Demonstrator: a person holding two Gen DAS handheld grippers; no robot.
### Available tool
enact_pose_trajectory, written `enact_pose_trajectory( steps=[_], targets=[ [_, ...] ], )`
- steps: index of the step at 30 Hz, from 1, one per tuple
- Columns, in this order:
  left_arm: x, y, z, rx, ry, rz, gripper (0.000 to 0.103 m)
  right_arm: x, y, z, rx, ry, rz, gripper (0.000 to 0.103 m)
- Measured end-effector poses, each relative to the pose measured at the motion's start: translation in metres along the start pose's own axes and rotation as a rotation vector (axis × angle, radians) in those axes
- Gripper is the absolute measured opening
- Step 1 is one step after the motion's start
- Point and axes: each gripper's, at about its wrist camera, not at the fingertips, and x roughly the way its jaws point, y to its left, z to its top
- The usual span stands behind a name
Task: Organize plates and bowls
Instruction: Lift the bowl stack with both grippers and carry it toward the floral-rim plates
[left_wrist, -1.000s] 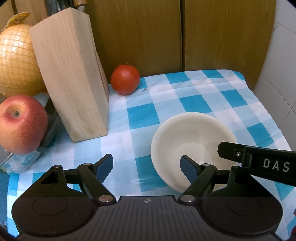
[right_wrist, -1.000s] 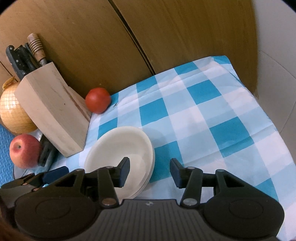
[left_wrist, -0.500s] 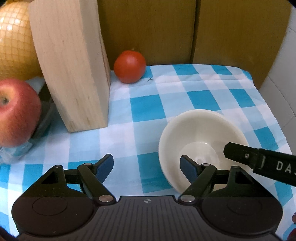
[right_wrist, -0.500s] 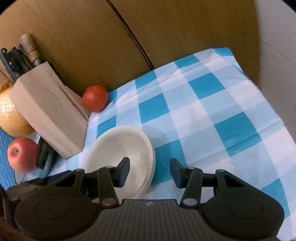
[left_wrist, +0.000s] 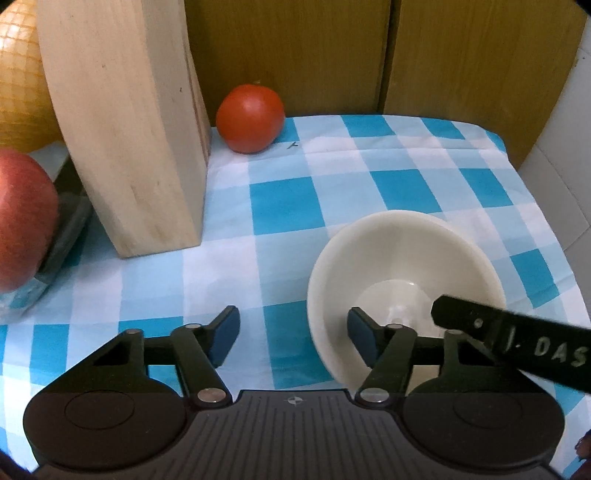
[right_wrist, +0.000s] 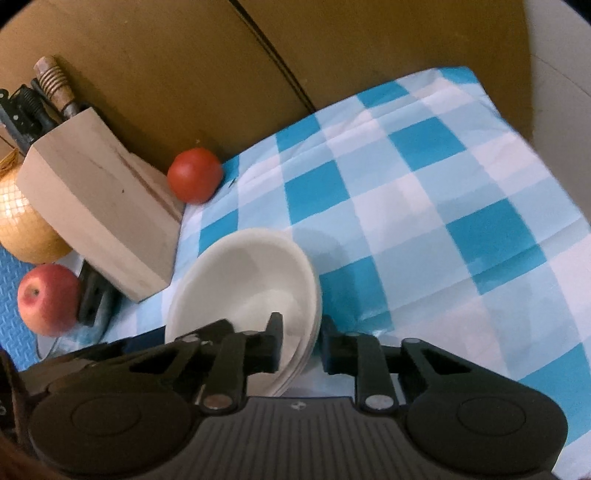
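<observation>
Now closing, right gripper (right_wrist: 301, 341) nearly shut across near rim of stacked cream bowls (right_wrist: 243, 280) on blue checked cloth (right_wrist: 424, 221), left gripper (left_wrist: 291, 334) half open, also closing, straddling opposite rim, pads not touching.

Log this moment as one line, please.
right tool: closing across stacked white bowls' rim | left tool: closing, straddling opposite rim, not gripping | bowls on checkered cloth

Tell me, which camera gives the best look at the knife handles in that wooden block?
The right wrist view. There the knife handles stick out of the top of the wooden block, dark ones beside a ribbed wooden one. The left wrist view sits close to the block and cuts its top off, so no handles show.
</observation>
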Motion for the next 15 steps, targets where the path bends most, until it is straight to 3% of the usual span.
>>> enact_pose_trajectory(
  steps=[5,9,15],
  targets=[
    [-0.003,-0.008,-0.004,0.030,-0.008,-0.006,0.056,-0.002,-0.001,0.000,0.015,0.004,0.023,0.020],
    [-0.005,-0.014,-0.006,0.046,-0.011,-0.016,0.040,-0.006,0.003,0.000,0.001,-0.012,0.031,0.020],
    [-0.006,-0.015,-0.009,0.036,-0.015,-0.017,0.038,-0.007,0.002,0.001,0.014,-0.014,0.045,0.020]
  ],
)
